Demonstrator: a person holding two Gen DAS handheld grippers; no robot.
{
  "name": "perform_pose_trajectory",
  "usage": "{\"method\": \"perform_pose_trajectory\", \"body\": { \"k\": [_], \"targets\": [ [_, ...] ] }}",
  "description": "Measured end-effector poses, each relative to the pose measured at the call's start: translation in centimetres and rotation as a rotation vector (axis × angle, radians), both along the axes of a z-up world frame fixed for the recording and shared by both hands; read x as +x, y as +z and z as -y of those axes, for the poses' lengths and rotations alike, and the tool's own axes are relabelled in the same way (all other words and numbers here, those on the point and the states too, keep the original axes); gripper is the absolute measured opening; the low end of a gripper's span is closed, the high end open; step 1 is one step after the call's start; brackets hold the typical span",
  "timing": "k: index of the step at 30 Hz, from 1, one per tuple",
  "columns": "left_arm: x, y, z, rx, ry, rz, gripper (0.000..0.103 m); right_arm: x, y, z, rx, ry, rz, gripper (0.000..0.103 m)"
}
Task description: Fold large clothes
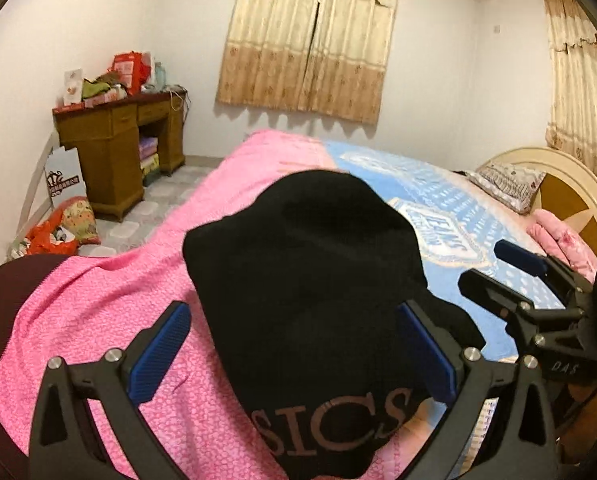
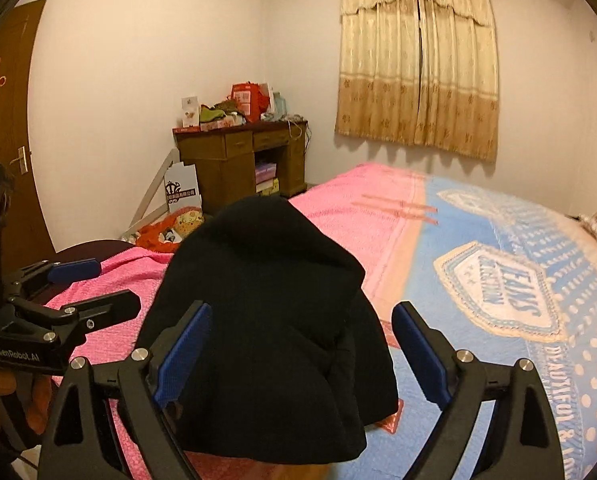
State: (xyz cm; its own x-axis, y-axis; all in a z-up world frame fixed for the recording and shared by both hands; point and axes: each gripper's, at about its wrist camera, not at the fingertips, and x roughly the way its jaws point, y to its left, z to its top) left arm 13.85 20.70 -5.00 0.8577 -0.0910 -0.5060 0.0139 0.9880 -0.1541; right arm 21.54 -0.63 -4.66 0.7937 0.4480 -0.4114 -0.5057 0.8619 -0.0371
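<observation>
A black garment (image 1: 298, 264) with pale lettering lies bunched in a folded heap on the pink and blue blanket (image 1: 110, 320). In the left wrist view my left gripper (image 1: 294, 352) stands open over the near end of the heap, one blue pad on either side and neither pressing on the cloth. My right gripper (image 1: 502, 270) shows at the right edge with its fingers apart and nothing between them. In the right wrist view the same garment (image 2: 266, 312) lies under the wide-open right gripper (image 2: 302, 356). The left gripper (image 2: 94, 288) stands beside it at the left, also open and empty.
The bed fills the foreground, with a patterned pillow (image 1: 506, 184) and a round headboard (image 1: 558, 184) at the far right. A brown desk (image 2: 238, 160) piled with bags stands by the far wall, with clutter on the floor (image 2: 166, 232). A door (image 2: 6, 132) is at the left.
</observation>
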Motion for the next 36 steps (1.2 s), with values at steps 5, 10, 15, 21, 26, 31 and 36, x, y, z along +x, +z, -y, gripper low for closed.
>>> {"method": "perform_pose_trajectory", "body": {
  "k": [5, 10, 15, 21, 26, 31, 36],
  "targets": [
    [0.5, 0.8, 0.1, 0.034, -0.009, 0.022, 0.103, -1.0, 1.1, -0.6, 0.006, 0.008, 0.032, 0.092],
    [0.7, 0.7, -0.2, 0.037, -0.020, 0.030, 0.103, -0.5, 0.8, -0.3, 0.016, 0.007, 0.031, 0.092],
    [0.3, 0.6, -0.2, 0.030, -0.014, 0.033, 0.103, -0.8, 0.6, 0.0, 0.028, 0.006, 0.034, 0.092],
    [0.2, 0.5, 0.2, 0.050, -0.021, 0.032, 0.103, -1.3, 0.7, 0.2, 0.034, 0.012, 0.044, 0.092],
    [0.3, 0.4, 0.5, 0.069, -0.021, 0.018, 0.103, -1.5, 0.9, 0.4, 0.040, 0.013, 0.049, 0.092],
    [0.5, 0.5, 1.4, 0.143, -0.030, 0.000, 0.103, -2.0, 1.3, 0.7, 0.052, 0.020, 0.071, 0.092],
    [0.3, 0.8, 1.3, 0.126, -0.026, 0.011, 0.103, -2.4, 1.7, 1.0, 0.066, 0.016, 0.091, 0.092]
  ]
}}
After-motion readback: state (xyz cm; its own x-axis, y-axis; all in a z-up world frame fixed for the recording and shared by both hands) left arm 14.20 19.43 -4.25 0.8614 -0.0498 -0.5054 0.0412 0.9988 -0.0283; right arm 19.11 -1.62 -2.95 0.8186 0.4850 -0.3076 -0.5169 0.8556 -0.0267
